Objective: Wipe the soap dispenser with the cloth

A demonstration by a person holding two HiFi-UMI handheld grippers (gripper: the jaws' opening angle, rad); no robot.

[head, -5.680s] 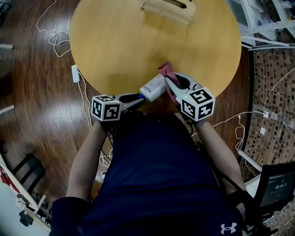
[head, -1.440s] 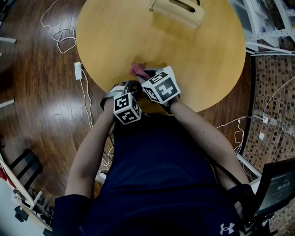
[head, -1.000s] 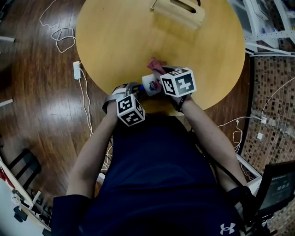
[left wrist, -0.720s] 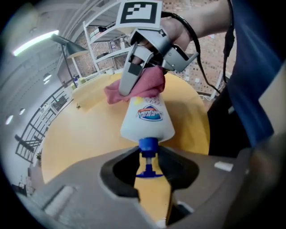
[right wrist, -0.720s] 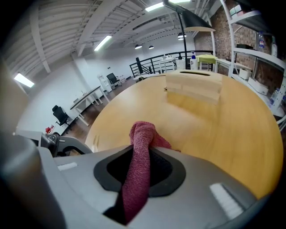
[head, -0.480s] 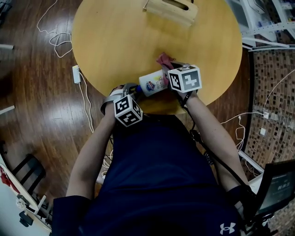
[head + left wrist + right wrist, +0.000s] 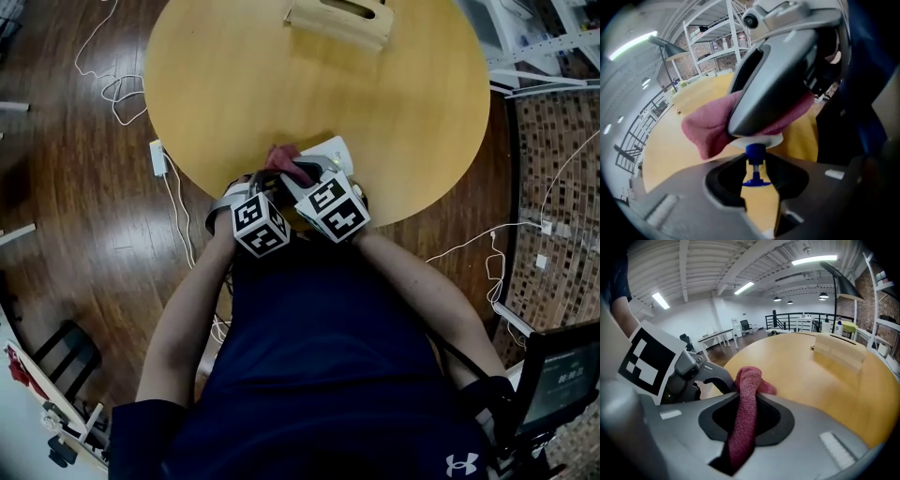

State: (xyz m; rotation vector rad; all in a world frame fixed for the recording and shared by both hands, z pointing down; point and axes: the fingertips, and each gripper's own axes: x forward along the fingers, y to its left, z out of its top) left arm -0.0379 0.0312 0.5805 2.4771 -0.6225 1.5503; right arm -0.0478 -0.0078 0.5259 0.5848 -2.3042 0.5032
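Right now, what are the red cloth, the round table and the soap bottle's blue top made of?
The cloth looks like terry or microfibre fabric: matte, nubbly and folding softly. The table seems to be wood or veneer: pale yellow, smooth, with a slight sheen. The blue pump of the soap dispenser is probably plastic: smooth, one even colour, with a moulded shape.
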